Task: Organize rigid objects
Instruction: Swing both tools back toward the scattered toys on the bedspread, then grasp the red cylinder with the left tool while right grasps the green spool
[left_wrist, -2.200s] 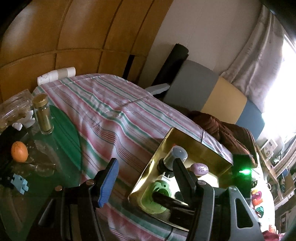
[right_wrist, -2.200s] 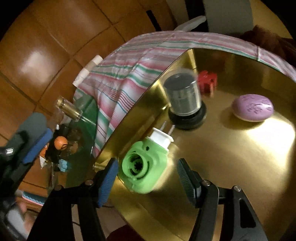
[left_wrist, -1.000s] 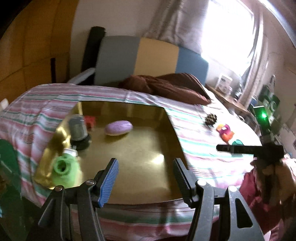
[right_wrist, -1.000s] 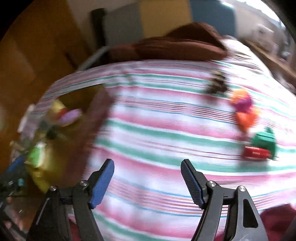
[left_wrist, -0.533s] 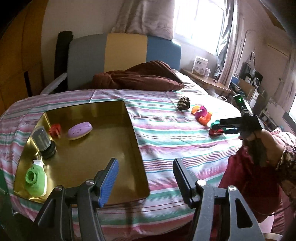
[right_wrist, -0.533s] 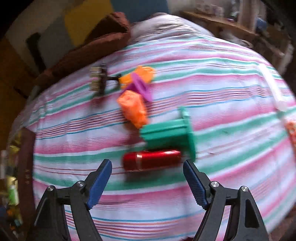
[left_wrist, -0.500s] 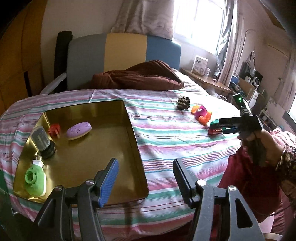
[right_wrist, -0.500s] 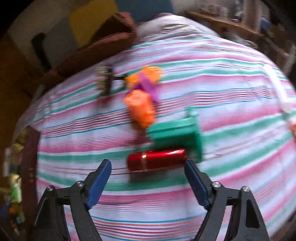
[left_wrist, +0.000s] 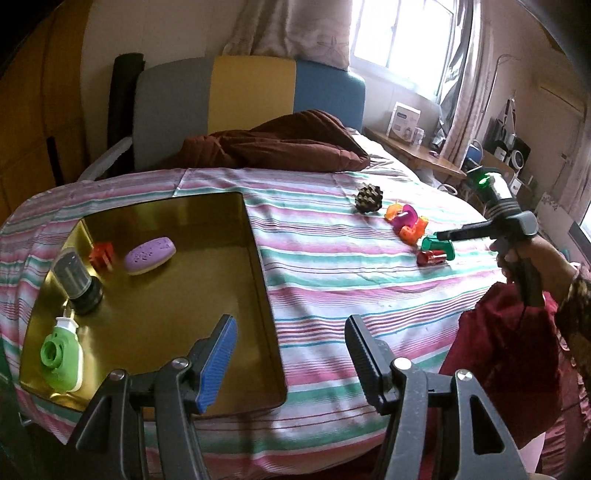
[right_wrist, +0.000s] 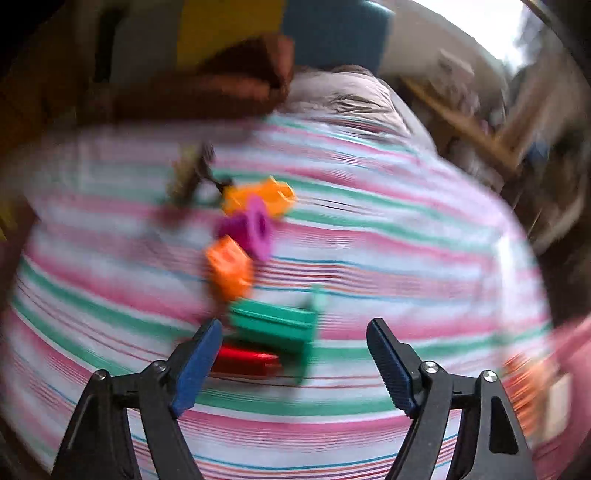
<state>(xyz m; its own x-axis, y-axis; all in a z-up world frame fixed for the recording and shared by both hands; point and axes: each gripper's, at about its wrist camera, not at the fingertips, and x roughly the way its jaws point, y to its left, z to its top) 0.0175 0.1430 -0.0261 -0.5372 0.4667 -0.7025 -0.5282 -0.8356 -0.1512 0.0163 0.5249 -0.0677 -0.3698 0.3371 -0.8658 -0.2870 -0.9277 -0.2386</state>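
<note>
A gold tray (left_wrist: 258, 266) lies on the striped bed at left and holds a green plug-in device (left_wrist: 62, 354), a grey-capped jar (left_wrist: 75, 280), a purple soap (left_wrist: 149, 255) and a small red piece (left_wrist: 101, 254). My left gripper (left_wrist: 291, 354) is open and empty above the tray's near right corner. My right gripper (right_wrist: 295, 354) is open and empty, just above a green block (right_wrist: 277, 325) and a red cylinder (right_wrist: 245, 360); the left wrist view shows it over them (left_wrist: 443, 236). Orange and magenta pieces (right_wrist: 251, 229) and a pine cone (left_wrist: 368, 197) lie beyond.
A brown blanket (left_wrist: 280, 147) lies at the head of the bed, before a grey, yellow and blue headboard (left_wrist: 251, 96). A cluttered desk (left_wrist: 424, 155) stands at the right by the window. The right wrist view is blurred by motion.
My right gripper has left the tray, swung across the bed and come down close over the green block and red cylinder. My left gripper has turned from the glass table to the tray and bed.
</note>
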